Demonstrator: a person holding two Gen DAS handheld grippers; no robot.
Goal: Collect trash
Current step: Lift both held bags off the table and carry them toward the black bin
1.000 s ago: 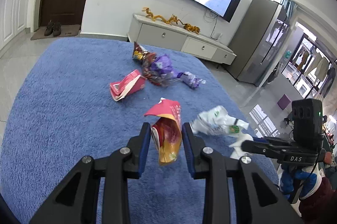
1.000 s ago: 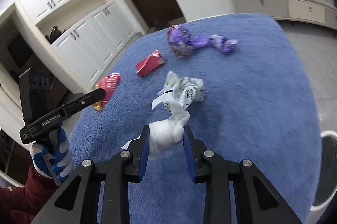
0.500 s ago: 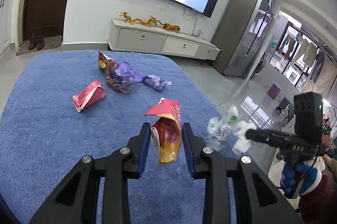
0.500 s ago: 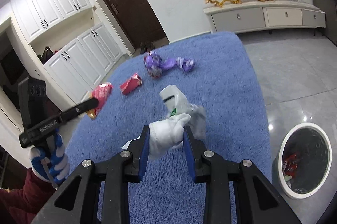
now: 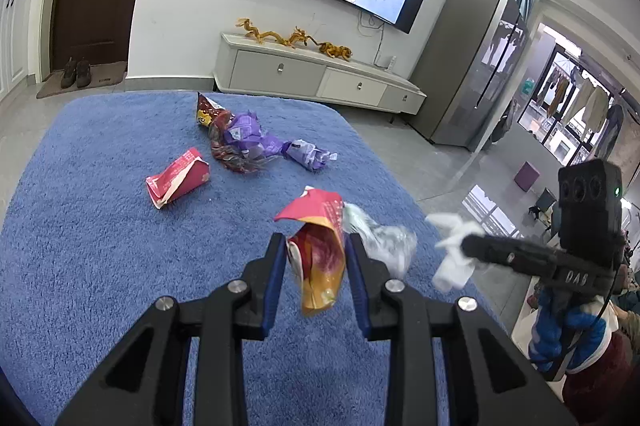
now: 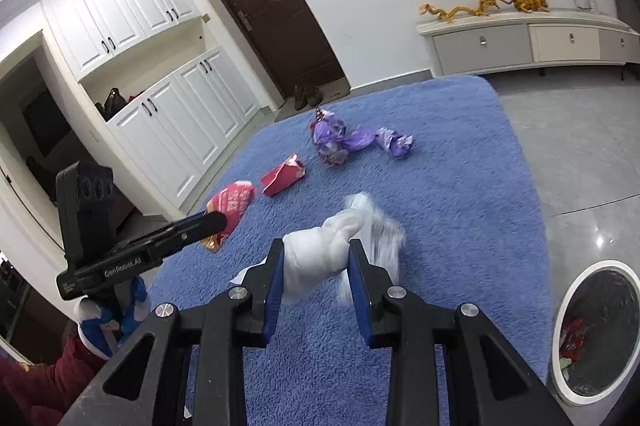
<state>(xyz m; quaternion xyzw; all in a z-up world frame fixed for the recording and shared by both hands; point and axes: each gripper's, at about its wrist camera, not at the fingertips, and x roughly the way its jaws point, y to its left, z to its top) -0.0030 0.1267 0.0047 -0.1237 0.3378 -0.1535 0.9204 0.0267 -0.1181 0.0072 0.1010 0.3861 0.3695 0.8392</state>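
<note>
Left wrist view: left gripper (image 5: 316, 266) closed down on a red-orange snack bag (image 5: 320, 258), blue pads pressing both sides, bag hanging crumpled between the fingers above the blue rug (image 5: 88, 246). At 3 o'clock the right gripper (image 5: 460, 250) comes in from the side with a white crumpled wrapper (image 5: 452, 262) pinched at its tip, motion-blurred. At 10 o'clock on the rug, a red carton (image 5: 178, 177) lies on its side. At 12 o'clock, a purple wrapper pile (image 5: 244, 141) with a dark red foil bag mixed in, and a smaller purple wrapper (image 5: 308, 155) just beside it toward 1 o'clock. TV cabinet (image 5: 316, 77) sits past the rug's far edge.

Right wrist view: right gripper (image 6: 316, 266) clamped on the white crumpled wrapper (image 6: 320, 254), narrow gap filled by the wad, loose end trailing blurred toward 1 o'clock. Left gripper (image 6: 212, 222) at 9 o'clock, snack bag (image 6: 230, 205) in its tip, held over the rug's edge. Red carton (image 6: 284, 179) at 11 o'clock, purple wrapper pile (image 6: 336, 141) and smaller purple wrapper (image 6: 394, 141) at 12 o'clock, all lying on the blue rug (image 6: 460, 185). Trash bin (image 6: 560, 322), white rim, dark liner, stands on the tile floor off the rug at 4 o'clock, some red trash inside.
</note>
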